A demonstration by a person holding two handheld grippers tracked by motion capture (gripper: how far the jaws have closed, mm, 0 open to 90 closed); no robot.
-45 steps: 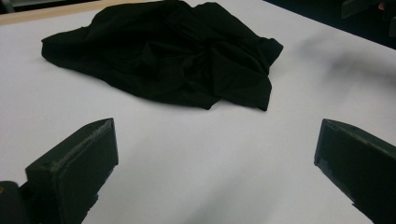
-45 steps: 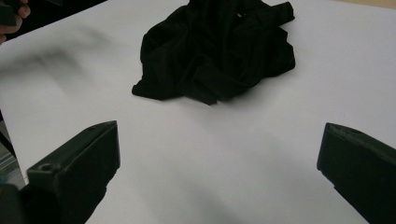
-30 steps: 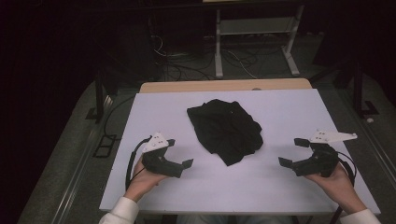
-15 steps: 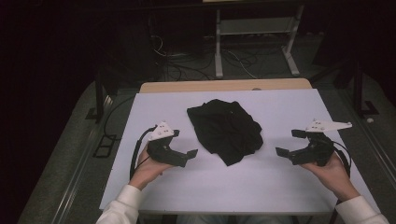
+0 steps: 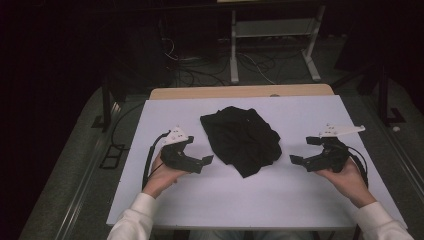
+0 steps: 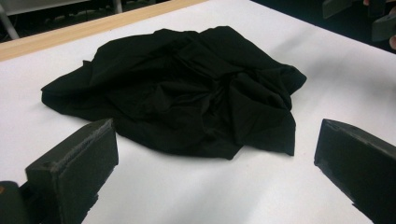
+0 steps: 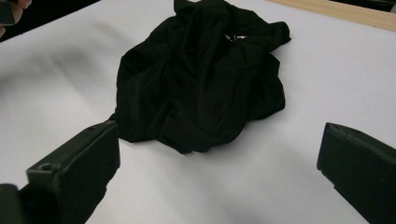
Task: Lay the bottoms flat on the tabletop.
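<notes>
My jaws are black; the crumpled cloth [image 5: 241, 139] at twelve o'clock is plain black on a white table [image 5: 300, 200].

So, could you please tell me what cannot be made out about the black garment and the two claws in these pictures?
- Black garment: crumpled in a heap in the high view, so its type and any sleeves or legs are hidden in its own dark folds.
- White mark on the garment: too small to read in the right gripper view.
- Left claw and right claw: jaw bases are cut off by the bottom edge of each gripper view.
</notes>
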